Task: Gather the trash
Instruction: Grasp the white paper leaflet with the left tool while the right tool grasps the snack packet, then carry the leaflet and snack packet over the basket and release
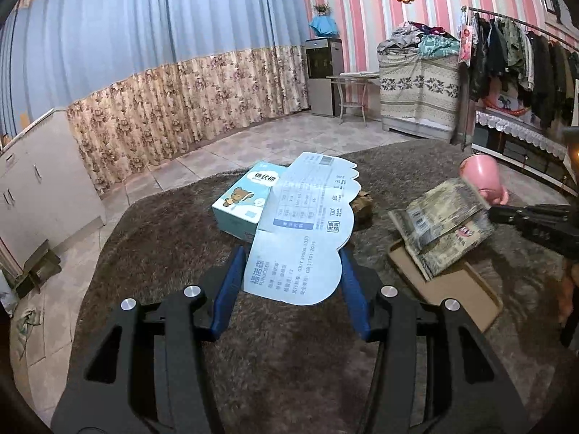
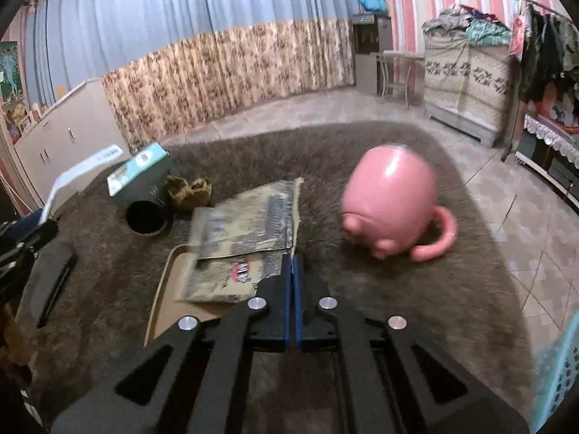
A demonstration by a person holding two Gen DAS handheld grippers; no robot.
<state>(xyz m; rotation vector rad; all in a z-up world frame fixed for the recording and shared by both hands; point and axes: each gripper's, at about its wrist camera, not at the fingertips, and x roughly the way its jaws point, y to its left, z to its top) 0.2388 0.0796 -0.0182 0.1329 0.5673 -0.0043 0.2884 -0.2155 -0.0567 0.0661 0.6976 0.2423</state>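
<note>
My left gripper (image 1: 287,264) is open, its blue pads on either side of the near end of a pale blue printed card sheet (image 1: 307,224) that leans against a light blue tissue box (image 1: 242,199). My right gripper (image 2: 293,260) is shut on the corner of a flattened grey-beige snack wrapper (image 2: 246,224), lifted a little over a brown cardboard tray (image 2: 170,289). The wrapper (image 1: 445,220) and tray (image 1: 459,289) also show in the left wrist view. A crumpled brown paper wad (image 2: 188,188) lies by the box (image 2: 139,173).
A pink pig-shaped mug (image 2: 391,206) lies on the shaggy brown rug (image 2: 362,289) to the right of the wrapper. A dark round opening (image 2: 146,217) sits by the box. A black flat object (image 2: 50,282) lies at the left. A turquoise basket edge (image 2: 557,372) shows at bottom right.
</note>
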